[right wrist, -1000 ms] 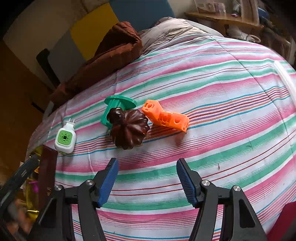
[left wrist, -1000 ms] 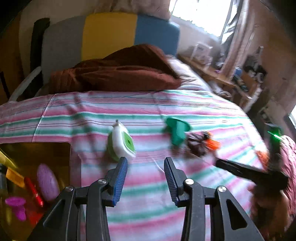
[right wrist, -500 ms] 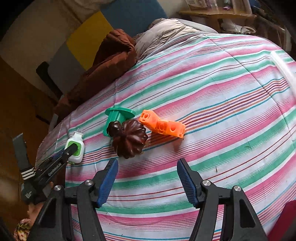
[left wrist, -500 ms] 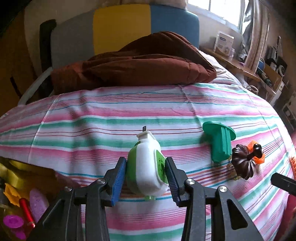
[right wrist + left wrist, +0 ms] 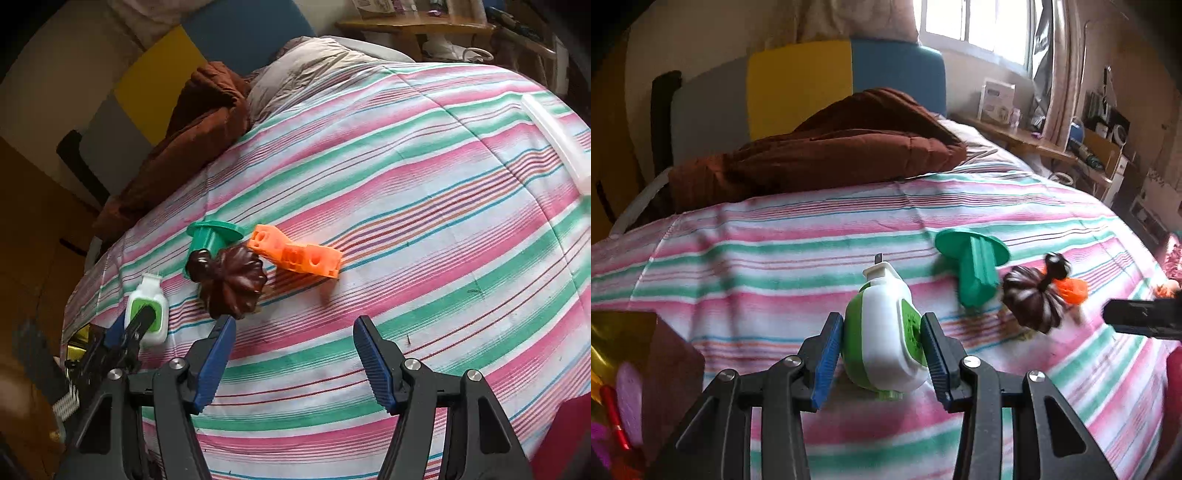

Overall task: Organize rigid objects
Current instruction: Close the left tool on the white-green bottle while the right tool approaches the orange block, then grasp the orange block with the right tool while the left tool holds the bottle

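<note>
Seen from the left wrist only: a brown box (image 5: 670, 373) at lower left, with a pink oval piece (image 5: 628, 391) and a red stick (image 5: 613, 413) beside it. Seen from the right wrist only: the orange block (image 5: 295, 253) at full length, and a clear plastic strip (image 5: 557, 142) at the right edge.

Left gripper (image 5: 882, 354) astride the white-and-green plug-in device (image 5: 882, 343) at lower centre, jaws having just been opening; right pad against the green face, a sliver of gap at the left pad, so grip not certain. Right gripper (image 5: 291, 358) spread wide over bare striped bedspread (image 5: 424, 206), nothing between its pads.

Right of the device: a green flanged plastic piece (image 5: 973, 266), then a dark brown ribbed pumpkin-shaped piece (image 5: 1034, 299) touching it, crowding that side. Brown blanket (image 5: 820, 155) heaped across the upper middle.

Open striped cloth ahead of the device and across most of the right-wrist view; bedspread falling away toward the left edge there.
</note>
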A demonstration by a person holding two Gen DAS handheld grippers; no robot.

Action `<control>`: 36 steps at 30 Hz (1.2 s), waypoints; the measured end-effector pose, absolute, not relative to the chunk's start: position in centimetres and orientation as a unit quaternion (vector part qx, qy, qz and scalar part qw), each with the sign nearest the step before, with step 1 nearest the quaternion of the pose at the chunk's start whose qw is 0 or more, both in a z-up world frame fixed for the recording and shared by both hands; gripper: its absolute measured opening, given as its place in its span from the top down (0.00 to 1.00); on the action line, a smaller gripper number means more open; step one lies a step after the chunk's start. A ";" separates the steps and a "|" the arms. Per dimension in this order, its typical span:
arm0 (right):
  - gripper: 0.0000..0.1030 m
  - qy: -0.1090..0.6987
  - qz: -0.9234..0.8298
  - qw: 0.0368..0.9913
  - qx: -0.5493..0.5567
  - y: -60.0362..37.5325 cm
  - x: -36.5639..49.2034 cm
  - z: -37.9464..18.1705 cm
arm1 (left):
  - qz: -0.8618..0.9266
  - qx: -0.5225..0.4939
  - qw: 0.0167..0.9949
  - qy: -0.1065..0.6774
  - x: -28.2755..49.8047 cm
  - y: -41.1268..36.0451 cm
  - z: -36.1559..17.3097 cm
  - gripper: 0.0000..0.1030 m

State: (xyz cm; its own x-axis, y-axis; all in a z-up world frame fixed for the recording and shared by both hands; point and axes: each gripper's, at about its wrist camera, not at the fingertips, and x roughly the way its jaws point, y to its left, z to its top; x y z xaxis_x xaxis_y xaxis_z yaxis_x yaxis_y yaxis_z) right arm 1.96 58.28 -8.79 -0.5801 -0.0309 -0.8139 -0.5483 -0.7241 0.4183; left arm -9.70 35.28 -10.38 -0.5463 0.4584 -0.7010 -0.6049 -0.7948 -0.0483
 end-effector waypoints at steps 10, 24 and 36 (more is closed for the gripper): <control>0.35 0.338 0.823 0.157 -0.429 58.4 2.0 -8.9 | 0.859 -0.371 0.343 0.078 -5.8 33.7 -10.4 0.58; 0.35 0.238 0.848 0.205 -0.427 57.6 1.6 -7.4 | 0.850 -0.402 0.332 0.077 -6.3 33.6 -12.3 0.58; 0.43 0.056 0.860 0.145 -0.486 57.3 -4.3 -10.2 | 0.847 -0.394 0.348 0.086 -5.6 33.6 -12.5 0.59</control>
State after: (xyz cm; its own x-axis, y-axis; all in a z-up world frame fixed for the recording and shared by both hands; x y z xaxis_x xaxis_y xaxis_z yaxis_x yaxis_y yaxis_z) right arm -4.35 57.34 -10.21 -0.4851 0.1940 -0.8526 -0.3038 -0.9517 -0.0437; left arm -5.56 33.60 -12.47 -0.4481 0.5212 -0.7263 -0.6565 -0.7433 -0.1284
